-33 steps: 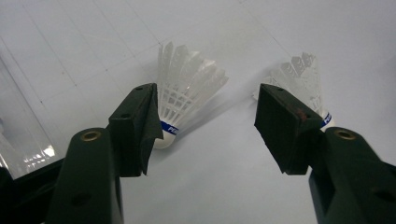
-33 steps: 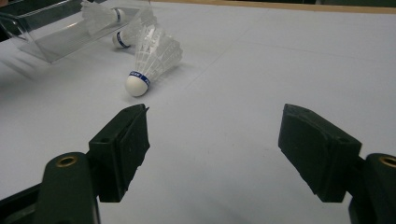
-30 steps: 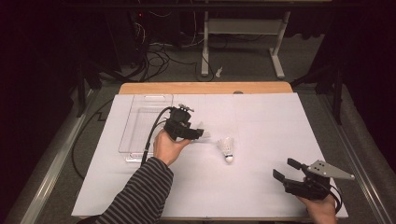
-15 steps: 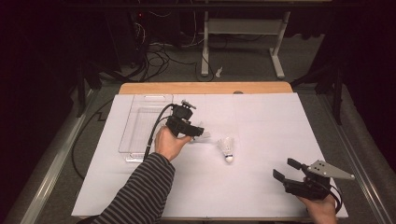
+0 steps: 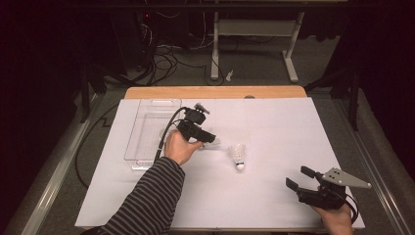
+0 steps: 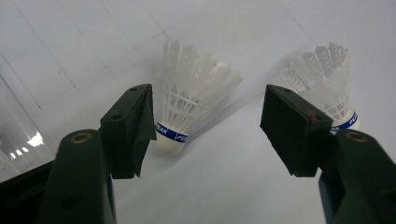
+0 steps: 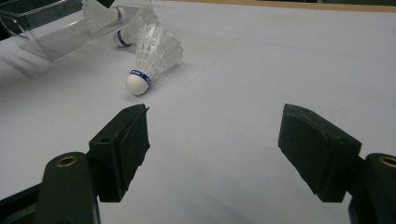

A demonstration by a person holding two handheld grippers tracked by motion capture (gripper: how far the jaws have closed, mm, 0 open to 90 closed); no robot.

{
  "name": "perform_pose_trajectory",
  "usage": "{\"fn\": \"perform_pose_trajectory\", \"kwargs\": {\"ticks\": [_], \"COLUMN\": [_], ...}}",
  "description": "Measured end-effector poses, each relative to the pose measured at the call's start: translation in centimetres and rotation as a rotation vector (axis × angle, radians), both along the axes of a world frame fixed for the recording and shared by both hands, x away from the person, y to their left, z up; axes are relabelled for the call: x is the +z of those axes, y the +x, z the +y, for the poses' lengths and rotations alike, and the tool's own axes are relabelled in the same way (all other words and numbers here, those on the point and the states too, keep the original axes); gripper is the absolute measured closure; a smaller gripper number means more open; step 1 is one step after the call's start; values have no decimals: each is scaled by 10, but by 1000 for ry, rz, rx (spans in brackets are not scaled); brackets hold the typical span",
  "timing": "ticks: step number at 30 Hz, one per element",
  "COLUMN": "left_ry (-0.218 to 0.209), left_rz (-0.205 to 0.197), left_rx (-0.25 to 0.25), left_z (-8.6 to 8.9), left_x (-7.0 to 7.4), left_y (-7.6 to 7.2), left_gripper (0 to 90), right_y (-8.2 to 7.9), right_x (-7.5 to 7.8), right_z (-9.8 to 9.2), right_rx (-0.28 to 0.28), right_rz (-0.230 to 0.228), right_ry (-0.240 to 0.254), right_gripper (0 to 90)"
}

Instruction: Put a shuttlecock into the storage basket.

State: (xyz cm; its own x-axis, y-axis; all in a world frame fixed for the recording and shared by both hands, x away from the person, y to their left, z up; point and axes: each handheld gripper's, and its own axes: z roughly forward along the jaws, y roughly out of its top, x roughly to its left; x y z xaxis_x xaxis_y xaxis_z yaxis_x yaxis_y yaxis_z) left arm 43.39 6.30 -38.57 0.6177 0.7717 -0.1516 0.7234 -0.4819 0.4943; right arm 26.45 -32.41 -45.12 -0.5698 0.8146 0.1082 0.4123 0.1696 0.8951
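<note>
Jaws of the left gripper point(image 6: 208, 126) stood wide and had just been opening, with a white shuttlecock point(image 6: 187, 109) lying between them on the white sheet point(image 5: 274, 127), pads off it. Second shuttlecock point(image 5: 238, 156) lay just beside it, apart. Clear tray point(image 5: 147, 132) sat near the left hand point(image 5: 180, 147). Right gripper point(image 7: 212, 149) rested wide, holding nothing, well apart from both.
</note>
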Motion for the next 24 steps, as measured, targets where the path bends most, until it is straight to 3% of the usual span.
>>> {"fn": "perform_pose_trajectory", "kwargs": {"ticks": [6,24], "left_ry": [38,77], "left_rz": [9,75], "left_rx": [-13,-26], "left_z": [-5,-18], "left_x": [-2,-14], "left_y": [3,16], "left_gripper": [361,348], "right_y": [0,1], "right_x": [0,0], "right_z": [0,0], "right_rx": [1,7], "right_rz": [1,-1], "right_ry": [0,-1], "right_gripper": [252,253]}}
